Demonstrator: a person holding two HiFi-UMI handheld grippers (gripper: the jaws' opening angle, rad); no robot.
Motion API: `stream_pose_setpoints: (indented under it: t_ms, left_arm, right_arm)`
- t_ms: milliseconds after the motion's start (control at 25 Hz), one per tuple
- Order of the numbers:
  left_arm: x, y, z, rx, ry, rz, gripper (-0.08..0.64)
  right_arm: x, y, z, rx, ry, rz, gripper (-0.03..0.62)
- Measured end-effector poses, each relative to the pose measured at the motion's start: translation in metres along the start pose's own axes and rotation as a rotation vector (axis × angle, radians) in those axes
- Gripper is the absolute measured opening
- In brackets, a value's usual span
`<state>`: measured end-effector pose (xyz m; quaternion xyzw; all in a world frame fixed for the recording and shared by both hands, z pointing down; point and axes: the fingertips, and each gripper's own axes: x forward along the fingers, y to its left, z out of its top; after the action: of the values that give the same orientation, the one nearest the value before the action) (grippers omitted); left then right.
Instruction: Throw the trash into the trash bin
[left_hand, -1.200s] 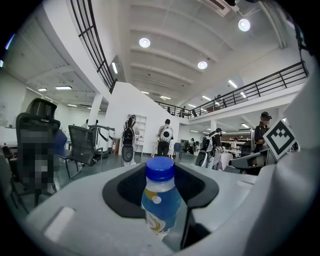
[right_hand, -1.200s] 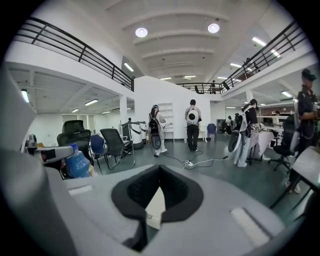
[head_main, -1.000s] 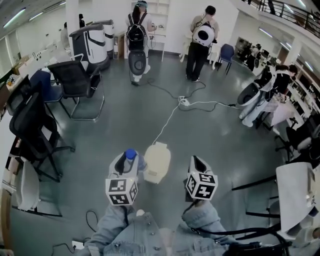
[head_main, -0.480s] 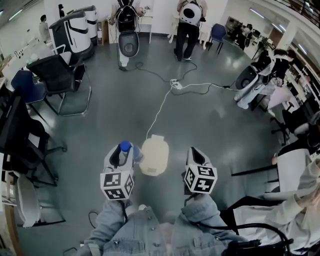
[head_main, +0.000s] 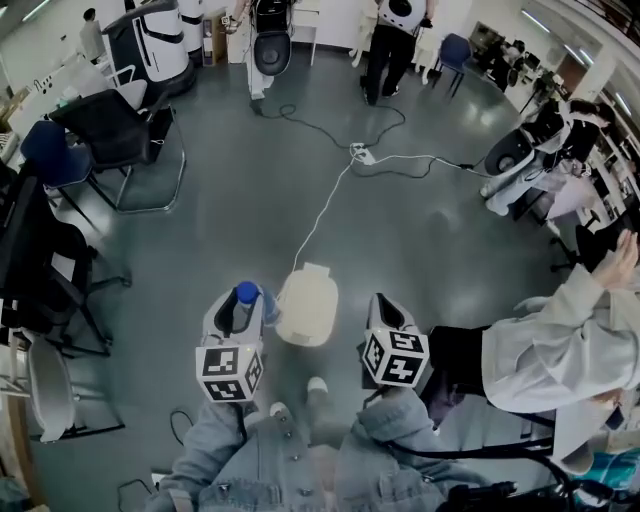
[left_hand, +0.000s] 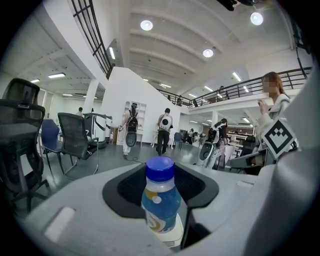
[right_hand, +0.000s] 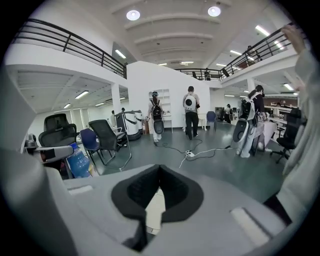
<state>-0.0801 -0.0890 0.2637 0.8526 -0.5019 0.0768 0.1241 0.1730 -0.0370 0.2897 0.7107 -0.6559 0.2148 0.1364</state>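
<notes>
While in left claw (head_main: 238, 312), one bottle (left_hand: 161, 200).

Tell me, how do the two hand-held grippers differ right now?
The left gripper clamps a blue-capped bottle; the right gripper holds nothing. The left jaws stand apart around the bottle; the right jaws meet at their tips. Both hang beside the cream bin.

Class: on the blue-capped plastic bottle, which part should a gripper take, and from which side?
Take the blue-capped plastic bottle by its wide blue-labelled body, coming in from the side. It stands upright and narrows towards the cap, so the body should give the pads most hold. The left gripper grips it this way.
</notes>
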Motion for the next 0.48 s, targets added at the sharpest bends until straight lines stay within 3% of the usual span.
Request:
stream_pose_setpoints:
  t_ms: [200, 480]
  left_arm:
    - [0.015, 0.001, -0.009, -0.007, 0.013, 0.031, 0.184]
    - [0.031, 0.007, -0.065, -0.017, 0.104, 0.062, 0.184]
  right_arm:
    - [0.021, -0.008, -0.003, -0.021, 0.031, 0.028, 0.003]
    - [0.059, -0.016, -0.048, -0.002, 0.135, 0.051, 0.003]
